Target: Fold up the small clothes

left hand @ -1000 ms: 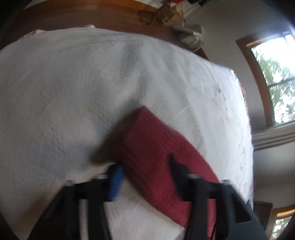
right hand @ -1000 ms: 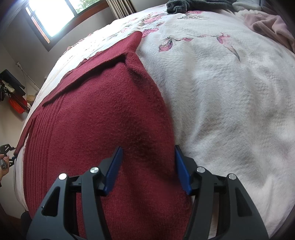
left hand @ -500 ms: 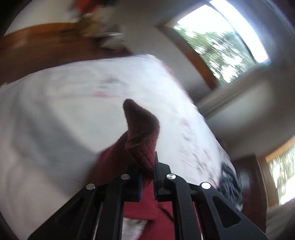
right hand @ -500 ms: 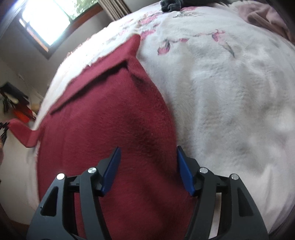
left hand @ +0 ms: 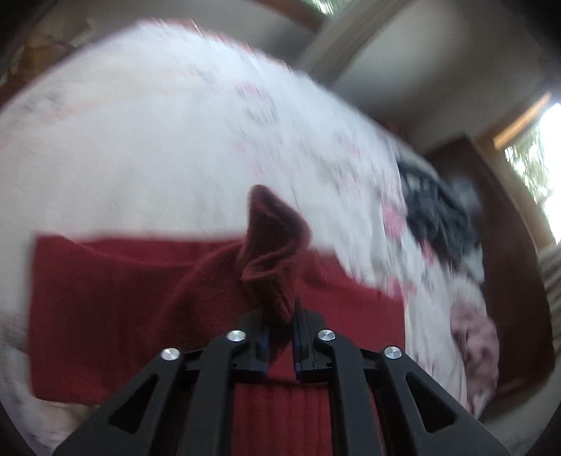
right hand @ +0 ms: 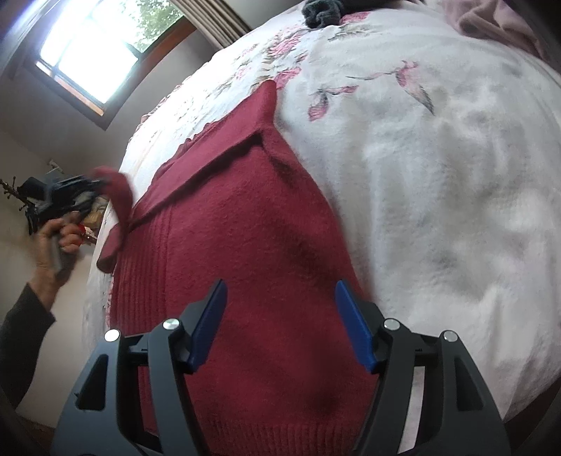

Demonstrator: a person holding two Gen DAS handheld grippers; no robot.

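Dark red knit sweater spread flat on white floral bedspread. Left gripper clamped on sweater's cuff, sleeve lifted clear of bed. Right gripper spread wide, poised over sweater's lower body, holding nothing. Dark garment near bed's far edge; left view blurred.

I see a white quilted bedspread with pink flower prints, a dark grey crumpled garment at twelve o'clock, and a bright wood-framed window at ten.
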